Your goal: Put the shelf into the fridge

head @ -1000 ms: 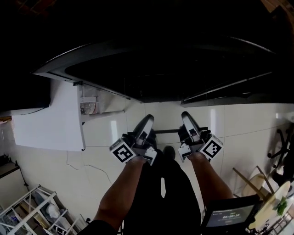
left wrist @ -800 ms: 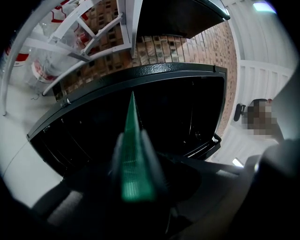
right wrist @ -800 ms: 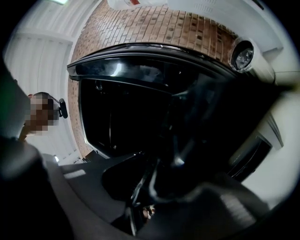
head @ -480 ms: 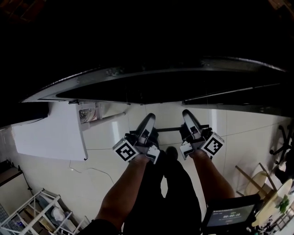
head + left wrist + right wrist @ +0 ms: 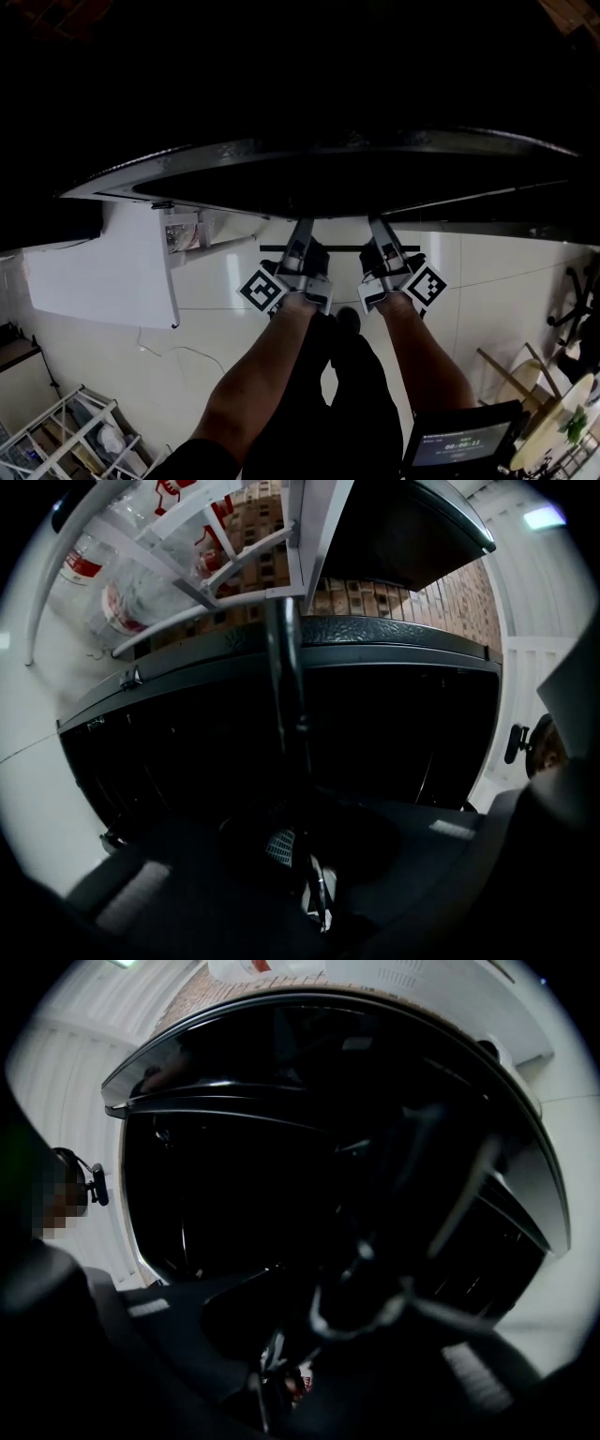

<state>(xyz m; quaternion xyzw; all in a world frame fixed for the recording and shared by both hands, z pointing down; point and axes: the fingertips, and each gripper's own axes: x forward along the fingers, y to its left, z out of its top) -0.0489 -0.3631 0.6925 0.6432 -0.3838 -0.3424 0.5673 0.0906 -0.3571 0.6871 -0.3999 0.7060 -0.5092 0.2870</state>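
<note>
While forearms point(image 5: 267, 375) reach forward, parallel, close together, shelf bar point(image 5: 272, 248) ahead

Hardly any print can be read here.
A small dark rectangular screen point(image 5: 457, 448) at the head view's lower right shows a row of pale digits split by colons, too small to read. One white cube point(image 5: 263, 290) and a second white cube point(image 5: 425, 285) carry black-and-white square code patterns without letters. Clear plastic bottles point(image 5: 112, 597) wear red-and-white labels with blurred print.
</note>
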